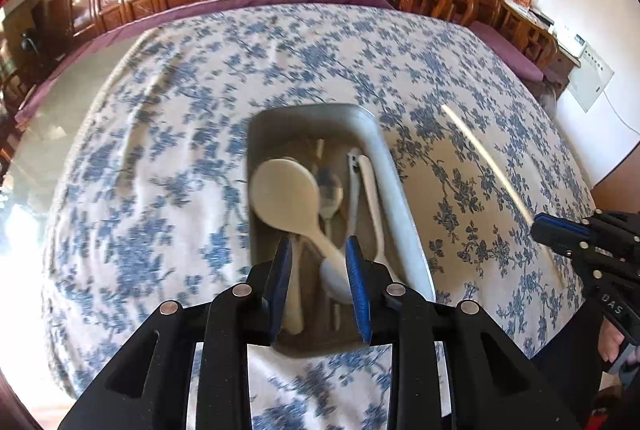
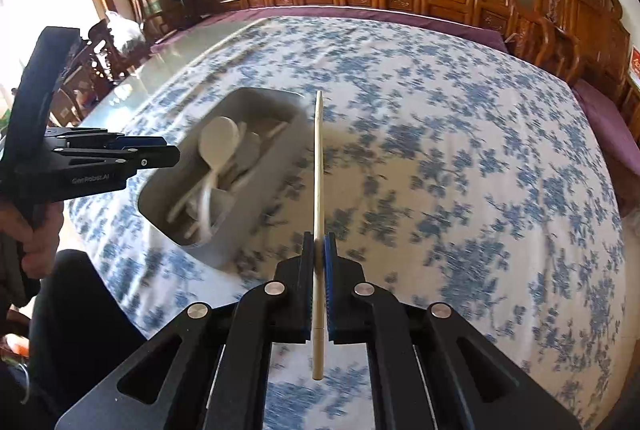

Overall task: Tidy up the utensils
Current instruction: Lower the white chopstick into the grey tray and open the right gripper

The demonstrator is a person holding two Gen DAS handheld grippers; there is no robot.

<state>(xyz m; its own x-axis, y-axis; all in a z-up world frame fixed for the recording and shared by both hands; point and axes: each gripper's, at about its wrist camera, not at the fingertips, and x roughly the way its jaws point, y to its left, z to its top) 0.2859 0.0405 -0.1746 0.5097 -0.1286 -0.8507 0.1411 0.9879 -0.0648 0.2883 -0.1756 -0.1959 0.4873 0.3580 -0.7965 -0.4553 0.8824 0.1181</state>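
- Utensils lie heaped in a grey tray (image 1: 394,190) on the floral-clothed counter (image 1: 168,134): a pale paddle (image 1: 286,196), a metal spoon (image 1: 332,192) and white spoons.
- Left claw (image 1: 320,254) hangs over the tray's near end, jaws partly apart, gripping nothing; the paddle's handle passes between them.
- Right claw (image 2: 319,244) is clamped on a pale chopstick (image 2: 318,166), which points away, just right of the tray.

Grey tray (image 1: 400,206) holds pale spoons (image 1: 286,196); chopstick (image 2: 318,166) clamped upright.
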